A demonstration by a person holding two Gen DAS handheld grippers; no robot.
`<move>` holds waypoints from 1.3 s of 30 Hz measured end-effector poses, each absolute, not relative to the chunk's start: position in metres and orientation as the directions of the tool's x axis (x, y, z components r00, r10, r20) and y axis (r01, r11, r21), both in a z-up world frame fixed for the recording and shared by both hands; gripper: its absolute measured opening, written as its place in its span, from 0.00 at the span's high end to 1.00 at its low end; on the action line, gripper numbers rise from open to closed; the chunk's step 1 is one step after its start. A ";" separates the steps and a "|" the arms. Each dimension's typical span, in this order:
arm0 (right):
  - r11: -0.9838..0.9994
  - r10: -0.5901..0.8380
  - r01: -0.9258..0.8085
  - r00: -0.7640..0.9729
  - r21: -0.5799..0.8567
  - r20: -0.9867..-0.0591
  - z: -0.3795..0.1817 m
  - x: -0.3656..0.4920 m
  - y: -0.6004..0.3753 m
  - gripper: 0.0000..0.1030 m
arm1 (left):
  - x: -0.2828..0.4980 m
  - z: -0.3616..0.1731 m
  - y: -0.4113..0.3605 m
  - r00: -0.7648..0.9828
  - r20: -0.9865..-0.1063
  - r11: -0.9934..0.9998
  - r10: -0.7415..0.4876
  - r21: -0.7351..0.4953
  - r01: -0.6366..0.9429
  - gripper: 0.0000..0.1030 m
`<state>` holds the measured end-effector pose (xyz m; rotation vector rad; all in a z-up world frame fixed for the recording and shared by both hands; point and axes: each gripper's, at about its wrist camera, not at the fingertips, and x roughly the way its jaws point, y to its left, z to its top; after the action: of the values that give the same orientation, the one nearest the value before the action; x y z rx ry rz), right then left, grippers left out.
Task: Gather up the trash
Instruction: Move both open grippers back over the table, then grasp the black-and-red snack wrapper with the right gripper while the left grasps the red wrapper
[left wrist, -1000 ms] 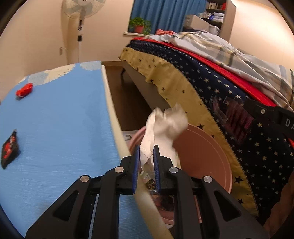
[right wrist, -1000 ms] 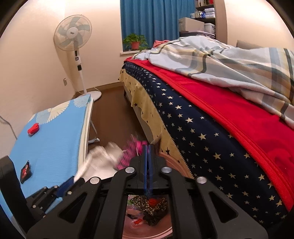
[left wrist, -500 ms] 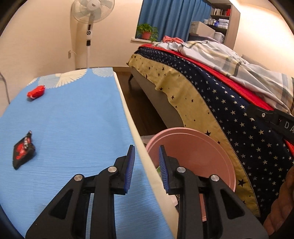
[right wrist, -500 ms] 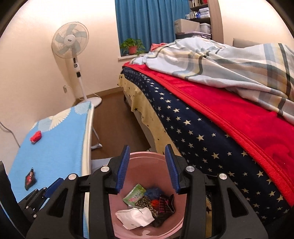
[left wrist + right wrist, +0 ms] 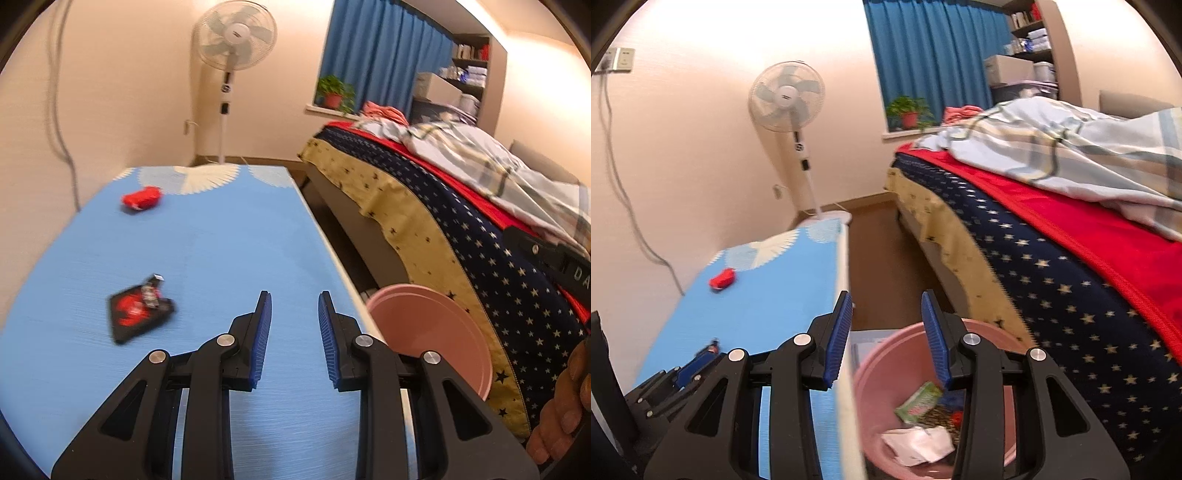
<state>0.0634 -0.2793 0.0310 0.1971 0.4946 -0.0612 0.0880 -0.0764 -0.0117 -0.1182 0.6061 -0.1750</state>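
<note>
Two wrappers [image 5: 140,317] on table [image 5: 229,243]; bin [image 5: 886,376] between table, bed [image 5: 1071,288].

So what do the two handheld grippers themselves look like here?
Both match: the left gripper and the right gripper have black plastic frames with triangular cut-outs, round silver pivot bolts, and two fingers faced with ribbed blue pads. White lettering marks the right gripper's body in the left wrist view.

The black wrapper [image 5: 139,313] is motion-blurred — print unreadable — and the pink bin [image 5: 882,373] is partly hidden behind the right gripper's fingers [image 5: 932,338].
</note>
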 end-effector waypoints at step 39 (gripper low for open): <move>0.876 0.480 -0.336 0.679 0.346 -0.556 -0.016 0.146 -0.103 0.84 | 0.204 0.056 0.110 0.846 -0.513 0.987 -0.149 -0.128 0.097 0.74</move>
<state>0.1457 -0.1028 -0.0163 0.2238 0.6848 0.4624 0.2035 0.1104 0.0563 -0.0987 0.5482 -0.1300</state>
